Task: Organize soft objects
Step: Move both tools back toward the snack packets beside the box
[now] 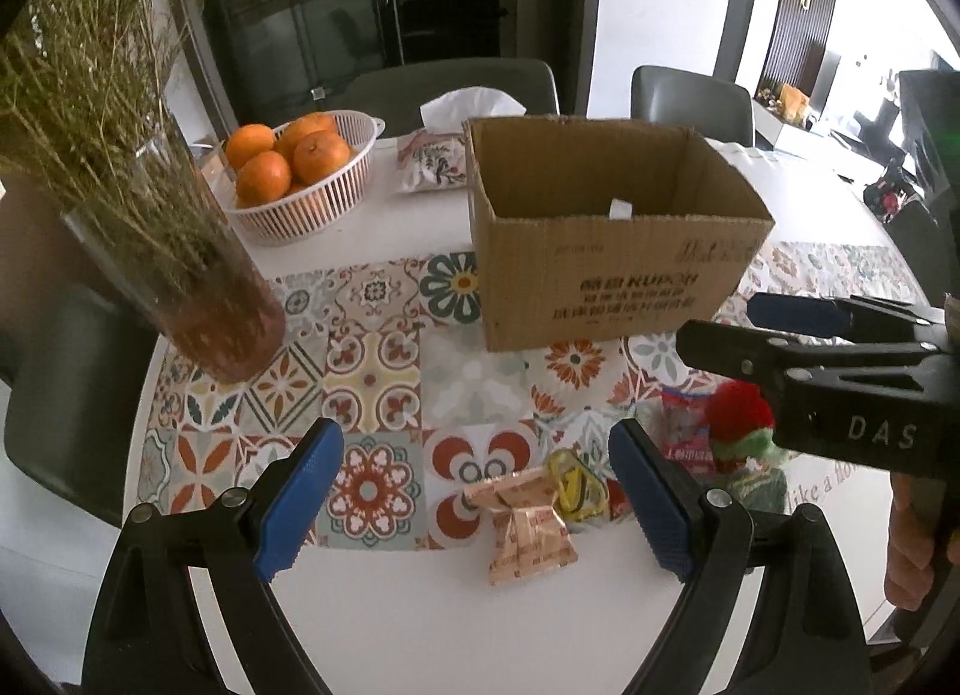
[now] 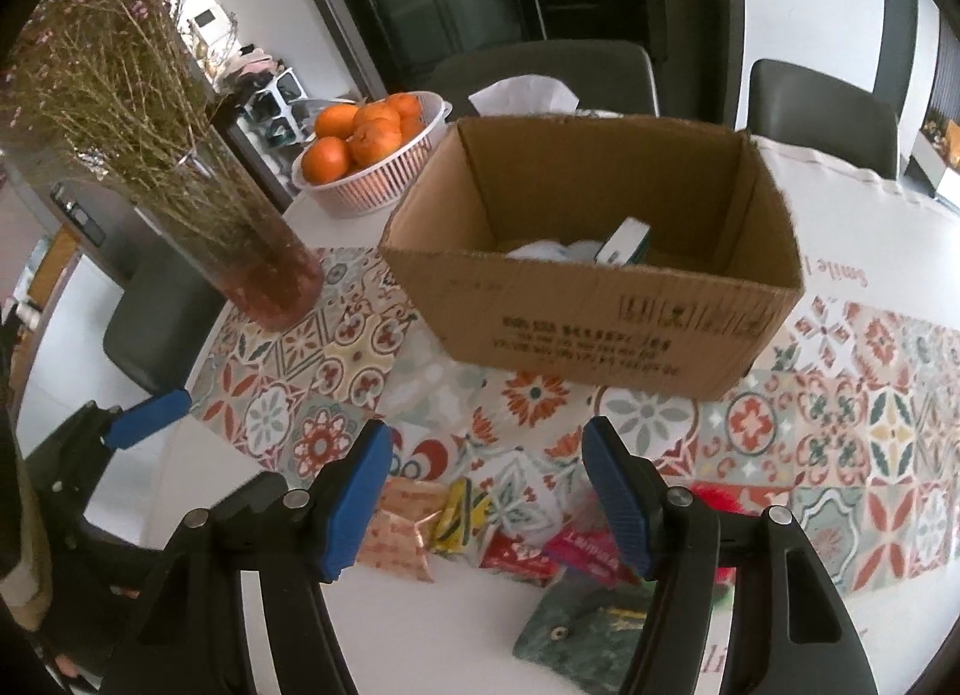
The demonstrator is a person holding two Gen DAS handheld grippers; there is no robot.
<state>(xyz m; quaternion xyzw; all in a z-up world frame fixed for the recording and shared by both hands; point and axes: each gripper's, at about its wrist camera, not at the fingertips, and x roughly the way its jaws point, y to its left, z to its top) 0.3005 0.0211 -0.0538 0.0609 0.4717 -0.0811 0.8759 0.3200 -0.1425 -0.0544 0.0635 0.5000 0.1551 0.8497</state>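
An open cardboard box (image 1: 606,269) stands on the patterned table runner; it also shows in the right wrist view (image 2: 600,311), with white soft items and a small green-white box (image 2: 624,242) inside. Soft packets lie near the table's front edge: orange-pink snack packets (image 1: 528,533) (image 2: 399,533), a yellow packet (image 1: 573,485) (image 2: 459,515), red packets (image 2: 522,554), a red-green knitted item (image 1: 741,425) and a dark green pouch (image 2: 585,629). My left gripper (image 1: 474,509) is open above the snack packets. My right gripper (image 2: 486,509) is open and empty above the pile; it also shows in the left wrist view (image 1: 714,329).
A glass vase with dried flowers (image 1: 180,275) (image 2: 240,239) stands at the left. A white basket of oranges (image 1: 306,179) (image 2: 378,155) and a tissue pack (image 1: 444,149) sit behind. Grey chairs (image 2: 540,71) stand at the far side.
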